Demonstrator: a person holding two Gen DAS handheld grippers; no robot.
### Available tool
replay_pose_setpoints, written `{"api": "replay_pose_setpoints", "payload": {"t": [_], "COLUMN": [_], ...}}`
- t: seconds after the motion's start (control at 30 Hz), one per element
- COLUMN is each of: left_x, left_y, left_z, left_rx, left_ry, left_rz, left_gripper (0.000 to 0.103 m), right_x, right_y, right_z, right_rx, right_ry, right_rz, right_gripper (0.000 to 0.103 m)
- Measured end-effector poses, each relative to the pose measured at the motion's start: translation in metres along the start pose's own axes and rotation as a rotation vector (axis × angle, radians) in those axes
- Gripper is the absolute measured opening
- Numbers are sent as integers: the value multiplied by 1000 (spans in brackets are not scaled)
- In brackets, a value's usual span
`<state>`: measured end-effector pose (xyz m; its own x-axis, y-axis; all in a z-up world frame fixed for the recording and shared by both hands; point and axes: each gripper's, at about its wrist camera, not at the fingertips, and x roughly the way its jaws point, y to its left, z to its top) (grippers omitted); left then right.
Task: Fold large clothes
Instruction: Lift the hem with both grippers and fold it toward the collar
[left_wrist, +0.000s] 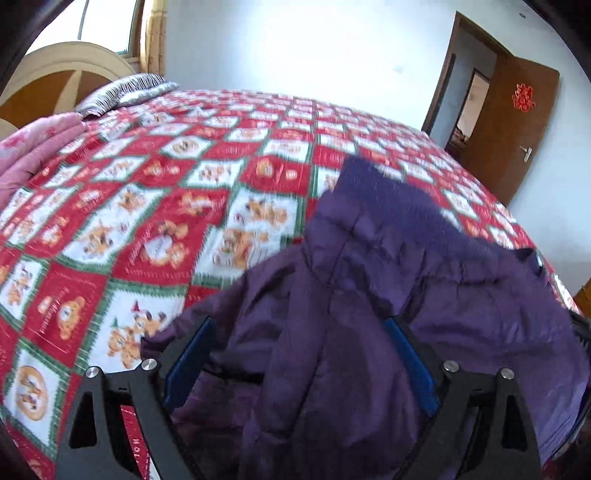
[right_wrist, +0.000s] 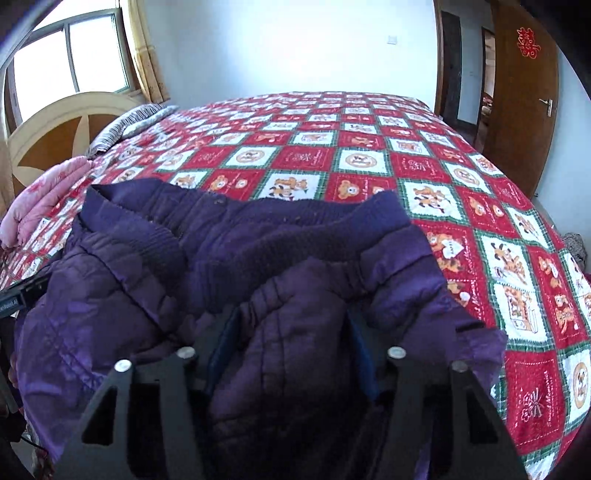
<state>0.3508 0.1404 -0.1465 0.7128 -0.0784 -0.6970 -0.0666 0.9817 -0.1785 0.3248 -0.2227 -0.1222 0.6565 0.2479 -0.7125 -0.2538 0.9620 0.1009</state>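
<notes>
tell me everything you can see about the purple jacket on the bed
The purple jacket is a dark, quilted, puffy garment with a ribbed knit band along its far edge. It lies crumpled on the red and white checked bedspread at the near side of the bed. A padded fold sits between the fingers of the right gripper, which look closed on it; the left gripper straddles another fold with its jaws wide.

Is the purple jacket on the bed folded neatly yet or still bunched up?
Still bunched up. The purple jacket lies in a rumpled heap on the bedspread, its ribbed collar crumpled and padded panels overlapping unevenly.
</notes>
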Motion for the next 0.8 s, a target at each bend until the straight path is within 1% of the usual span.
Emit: {"api": "replay_pose_setpoints", "payload": {"t": [0.07,0.13,0.17,0.23,0.27,0.3,0.37,0.4,0.47,0.5,0.57,0.6,0.63,0.7,0.77,0.8], "left_x": [-12,-22,-27,-27,-24,-21,-12,-10,-4,-3,5,11,22,45,75,83], "left_y": [-11,-31,-43,-68,-75,-81,-88,-88,-86,-86,-85,-84,-80,-73,-62,-56], "left_z": [10,22,27,37,40,44,52,58,67,68,69,70,70,67,65,65], "left_rx": [18,81,113,184,202,218,222,201,162,157,159,154,145,124,85,63], "left_ry": [-15,-33,-40,-37,-47,-64,-98,-113,-129,-139,-166,-162,-144,-108,-37,-2], "left_rz": [-25,-40,-43,-72,-65,-33,76,104,114,133,193,206,226,265,257,249], "left_gripper": [93,93,93,93,93,93,93,93,93,93,93,93,93,93,93,95], "right_x": [-7,-14,-16,-20,-22,-25,-30,-32,-33,-31,-20,-11,0,32,46,49], "right_y": [4,11,13,15,14,12,8,5,1,0,-2,-4,-8,-19,-28,-30], "right_z": [0,4,7,16,21,28,39,45,53,55,57,56,55,50,53,56], "right_rx": [-15,-37,-38,-23,-8,15,57,79,112,123,129,130,136,176,209,216], "right_ry": [-33,-56,-67,-92,-103,-119,-150,-169,-199,-207,-224,-224,-200,-109,-43,-32], "right_rz": [-11,-27,-29,-27,-24,-21,-24,-28,-49,-61,-105,-130,-138,-123,-90,-87], "right_gripper": [44,37,34,31,31,30,29,29,29,29,29,29,29,31,35,36]}}
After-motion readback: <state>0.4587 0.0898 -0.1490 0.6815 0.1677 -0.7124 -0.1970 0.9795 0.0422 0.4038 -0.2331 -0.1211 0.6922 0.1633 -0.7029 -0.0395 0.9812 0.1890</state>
